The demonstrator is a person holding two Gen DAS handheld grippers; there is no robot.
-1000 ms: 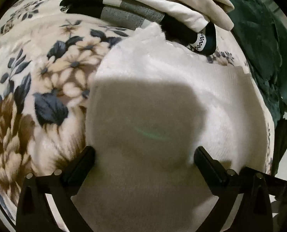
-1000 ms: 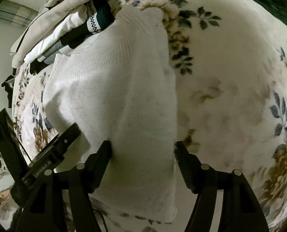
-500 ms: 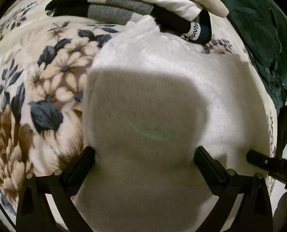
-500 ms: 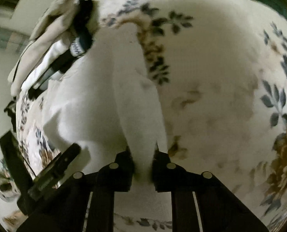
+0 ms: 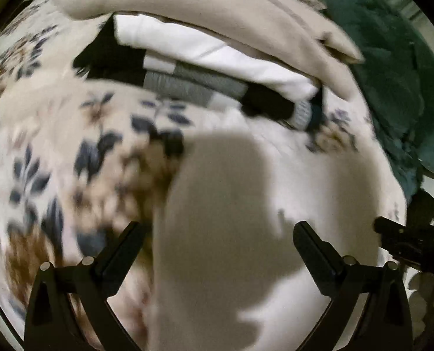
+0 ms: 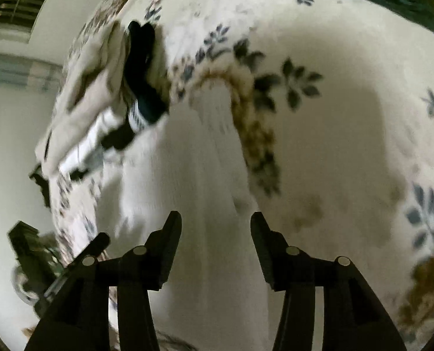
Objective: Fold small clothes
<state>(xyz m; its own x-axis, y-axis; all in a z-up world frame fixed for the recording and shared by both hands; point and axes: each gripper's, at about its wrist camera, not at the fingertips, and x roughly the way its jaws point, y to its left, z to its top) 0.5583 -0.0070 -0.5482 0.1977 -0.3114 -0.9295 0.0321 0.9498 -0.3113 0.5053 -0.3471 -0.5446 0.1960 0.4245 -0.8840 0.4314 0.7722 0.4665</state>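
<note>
Right, both grippers are over the bed and both are spread wide with nothing between the fingers. Left gripper (image 5: 215,235) hangs above the white cloth (image 5: 313,181), its 2 black fingers parted on either side of it, and a grey shadow falls across the near half of the fabric. That cloth lies flat on the floral blanket (image 5: 56,122), its far edge close up against the stack of folded clothes (image 5: 217,55), maybe touching, the blur makes it hard to call. Stack has a beige piece on top, a white one under it, then grey and black stripes at the bottom. Green blanket (image 5: 398,87) bunched up off to the right of the stack. Over on the right gripper (image 6: 216,223), fingers released as well, the white cloth (image 6: 187,175) running away between them in a long strip, a raised fold showing down its middle. Floral blanket (image 6: 348,73) fills the right side of that view, the folded stack (image 6: 99,102) sits far left, and the other gripper's black tip (image 6: 97,244) pokes in low on the left. Everything is a bit smeared in both views.
</note>
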